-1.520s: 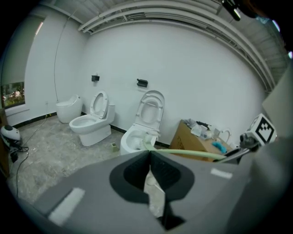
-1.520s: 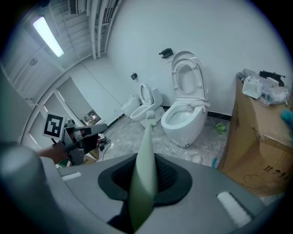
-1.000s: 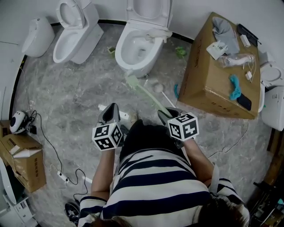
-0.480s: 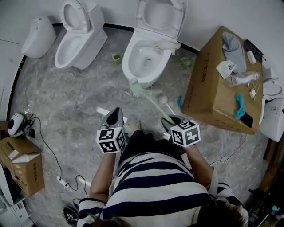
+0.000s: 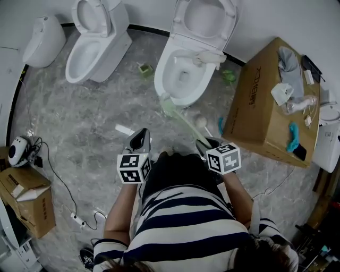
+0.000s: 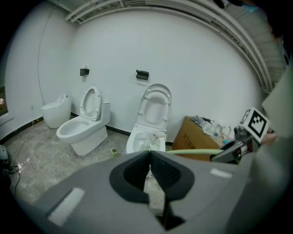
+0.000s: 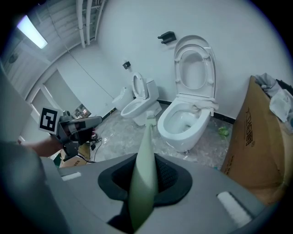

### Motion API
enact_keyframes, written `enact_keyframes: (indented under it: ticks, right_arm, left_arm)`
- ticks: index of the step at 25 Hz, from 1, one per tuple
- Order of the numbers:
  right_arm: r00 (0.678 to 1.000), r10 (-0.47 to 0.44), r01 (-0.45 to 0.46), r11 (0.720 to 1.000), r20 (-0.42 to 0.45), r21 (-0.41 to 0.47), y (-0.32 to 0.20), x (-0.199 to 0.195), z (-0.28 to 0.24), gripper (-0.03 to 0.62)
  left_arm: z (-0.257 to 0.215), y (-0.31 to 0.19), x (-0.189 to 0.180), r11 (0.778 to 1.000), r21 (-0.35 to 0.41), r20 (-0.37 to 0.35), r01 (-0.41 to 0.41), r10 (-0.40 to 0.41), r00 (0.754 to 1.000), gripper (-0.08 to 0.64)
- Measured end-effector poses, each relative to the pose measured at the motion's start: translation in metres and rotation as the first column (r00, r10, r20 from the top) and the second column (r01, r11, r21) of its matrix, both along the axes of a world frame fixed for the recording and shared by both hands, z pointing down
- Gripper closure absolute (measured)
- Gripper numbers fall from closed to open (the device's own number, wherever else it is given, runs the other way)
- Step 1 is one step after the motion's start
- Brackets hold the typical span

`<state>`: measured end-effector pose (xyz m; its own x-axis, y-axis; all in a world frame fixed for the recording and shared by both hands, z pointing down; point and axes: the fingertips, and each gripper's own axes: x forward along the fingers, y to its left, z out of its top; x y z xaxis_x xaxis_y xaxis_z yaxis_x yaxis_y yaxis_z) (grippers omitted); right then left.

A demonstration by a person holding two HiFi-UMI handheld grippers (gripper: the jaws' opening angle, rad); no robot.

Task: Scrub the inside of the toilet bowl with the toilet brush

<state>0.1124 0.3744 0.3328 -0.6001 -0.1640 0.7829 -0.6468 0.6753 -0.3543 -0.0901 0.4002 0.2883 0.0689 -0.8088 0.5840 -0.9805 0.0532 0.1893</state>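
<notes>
Squarely within right gripper point(image 7: 145, 179), toilet brush point(image 7: 147, 137)

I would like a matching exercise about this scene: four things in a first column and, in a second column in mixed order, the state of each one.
Things
1. left gripper
2. right gripper
3. toilet lid next to the box
4. cardboard box

States
A. raised, leaving the bowl open
B. fingers shut, nothing between them
C. grey cloth lying on top
D. fingers shut on the pale green toilet brush

Pairs: 1-B, 2-D, 3-A, 4-C
</notes>
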Motion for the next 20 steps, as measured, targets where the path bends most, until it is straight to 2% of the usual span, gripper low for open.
enact_keyframes:
  ticks: [8,15,20]
  right_arm:
    - [0.999,0.042,-0.042,0.999,-0.031,-0.019,-0.052,-0.007,0.021,0.515]
    - [0.999,0.01,-0.012,0.999,-0.045,-0.037,-0.123,-0.008,0.038,0.516]
    - [0.999,-0.004,0.002,0.999,-0.039,-0.054,-0.166,-0.008,0.052,0.516]
  left_arm:
    - [0.024,-0.043,-0.015,0.999,-0.033,-0.015,0.002,-0.003,1.0,0.56]
    - [0.026,-0.117,-0.01,0.999,-0.048,-0.016,-0.012,0.011,1.0,0.56]
    - [0.03,-0.176,0.0,0.998,-0.038,0.016,-0.058,0.059,0.998,0.56]
